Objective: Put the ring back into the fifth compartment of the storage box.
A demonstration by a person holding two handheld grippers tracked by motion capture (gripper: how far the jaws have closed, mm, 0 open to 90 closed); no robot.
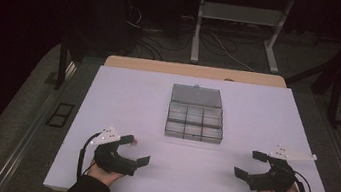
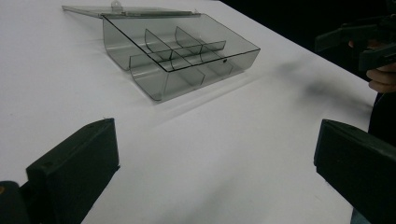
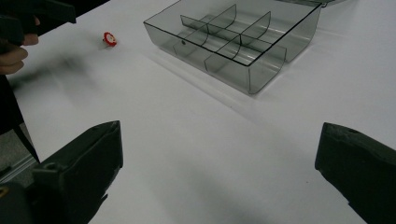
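A smooth white rectangular table (image 1: 123, 94) carries one clear grey plastic compartment box (image 1: 195, 122) at its centre, lid flat open, six cells. Two black grippers, left gripper (image 1: 138, 151) and right gripper (image 1: 251, 164), gape wide, holding nothing. One tiny red round piece (image 3: 109, 39) lies near the left one.

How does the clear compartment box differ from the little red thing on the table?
The compartment box is large, smoky transparent and rectangular, with dividers; the small red object is tiny, round and opaque red with white. The box sits mid-table with its lid open and laid back flat; the red object lies near the left gripper. Both rest on the white table, untouched.
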